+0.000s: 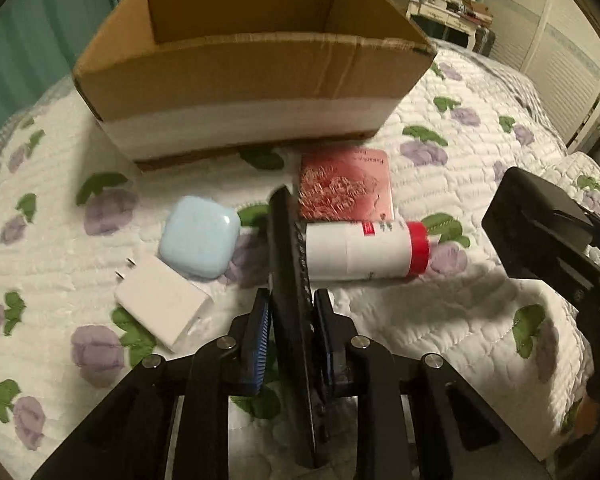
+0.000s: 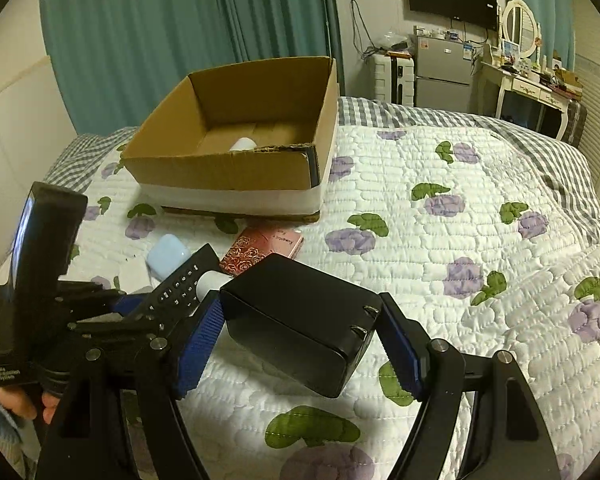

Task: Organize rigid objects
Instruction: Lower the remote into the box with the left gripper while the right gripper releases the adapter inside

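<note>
Remote control point(image 1: 290, 280), black and slim with small buttons along one face, stands on edge between the blue pads of my left gripper point(image 1: 290, 320), which is clamped tight on it. It sits in front of the cardboard box point(image 1: 240, 68), lifted over the flowered quilt point(image 1: 440, 332). My right gripper point(image 2: 300, 320) is closed on a black power adapter point(image 2: 296, 320), pads pressed to its two ends, its two metal prongs showing beside the right pad. That adapter is held above the quilt, nearer to me than the box. Just in front of the box lies a red patterned case point(image 1: 346, 184). Nearer to me than that case, still on the box's near side, a white bottle with a red cap point(image 1: 364, 250) lies on its side. A pale blue rounded case point(image 1: 200, 236) rests on the quilt before the box's left end, and a white plug adapter point(image 1: 162, 312) lies just beyond it toward me, almost touching it. Inside the box, seen from the right wrist view, a small white rounded object point(image 2: 242, 144) sits against the near wall.
</note>
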`<state>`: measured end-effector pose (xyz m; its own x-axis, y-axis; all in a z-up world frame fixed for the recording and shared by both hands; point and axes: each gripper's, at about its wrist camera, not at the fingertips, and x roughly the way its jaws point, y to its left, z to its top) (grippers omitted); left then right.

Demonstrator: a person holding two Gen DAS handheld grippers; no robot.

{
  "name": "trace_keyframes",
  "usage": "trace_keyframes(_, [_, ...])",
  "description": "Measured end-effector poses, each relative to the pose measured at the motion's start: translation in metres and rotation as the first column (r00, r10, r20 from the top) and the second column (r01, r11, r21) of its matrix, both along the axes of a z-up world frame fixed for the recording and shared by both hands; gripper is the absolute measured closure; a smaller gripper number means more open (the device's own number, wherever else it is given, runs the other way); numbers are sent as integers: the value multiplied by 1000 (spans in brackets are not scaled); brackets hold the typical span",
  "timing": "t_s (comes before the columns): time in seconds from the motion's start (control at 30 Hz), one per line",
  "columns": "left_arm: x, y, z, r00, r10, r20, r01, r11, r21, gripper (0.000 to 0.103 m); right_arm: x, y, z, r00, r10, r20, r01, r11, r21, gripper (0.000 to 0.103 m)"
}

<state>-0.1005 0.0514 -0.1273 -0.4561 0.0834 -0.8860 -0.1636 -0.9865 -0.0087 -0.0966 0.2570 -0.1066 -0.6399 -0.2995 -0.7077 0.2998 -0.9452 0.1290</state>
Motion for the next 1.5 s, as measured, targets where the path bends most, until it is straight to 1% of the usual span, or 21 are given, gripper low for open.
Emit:
trace_keyframes(0.1, [8,-6,15,999,20,-31,-19,1000,17,83,2,-1,5,1000,0,-14,0,1000,0,28])
trace_keyframes(0.2, [22,-8,38,996,19,-92,-18,1000,16,83,6,-6,17,999,10,-40,-10,1000,7,28])
trace_keyframes(0.3, [34,-11,68,986,19,-164,-15,1000,21,83,11,-11,33,997,24,-75,-23,1000,17,28])
trace_keyframes(0.4, [37,-13,99,970,15,-242,-14,1000,4,84,11,-16,56,992,45,-120,-42,999,24,28])
trace_keyframes(0.53, [20,-14,134,949,18,-314,-20,1000,-5,84,1,-26,89,980,75,-185,-71,997,29,28])
trace_keyframes(0.63, [1,-18,149,938,29,-345,-38,999,-18,83,-16,-33,110,971,96,-218,-95,995,14,28])
trace_keyframes(0.73, [-26,-19,157,933,31,-360,-43,999,-26,83,-39,-42,126,961,111,-253,-110,994,19,28])
trace_keyframes(0.87, [-67,-15,154,930,26,-367,-51,997,-58,83,-76,-55,132,955,129,-267,-126,992,27,28])
trace_keyframes(0.93, [-88,-13,146,933,26,-358,-57,995,-78,84,-96,-61,129,954,137,-267,-130,991,44,28])
trace_keyframes(1.0, [-106,-13,134,938,30,-346,-65,994,-89,83,-113,-64,123,954,143,-263,-133,990,56,28])
trace_keyframes(1.1, [-128,-13,108,950,40,-311,-74,992,-98,83,-140,-66,107,960,143,-239,-132,989,61,28])
trace_keyframes(1.2, [-140,-14,82,960,49,-277,-77,993,-90,83,-156,-64,90,968,144,-204,-137,989,48,28])
trace_keyframes(1.27, [-143,-13,72,963,47,-266,-74,993,-95,83,-163,-64,80,972,152,-181,-145,988,51,28])
trace_keyframes(1.43, [-146,-11,63,964,50,-262,-76,993,-90,83,-165,-62,68,975,149,-162,-142,988,53,28])
trace_keyframes(1.47, [-146,-12,62,965,53,-257,-77,994,-83,80,-165,-61,68,976,148,-163,-141,988,54,28])
trace_keyframes(1.5, [-144,-12,64,964,50,-261,-72,995,-75,80,-163,-60,69,975,148,-165,-140,989,55,28])
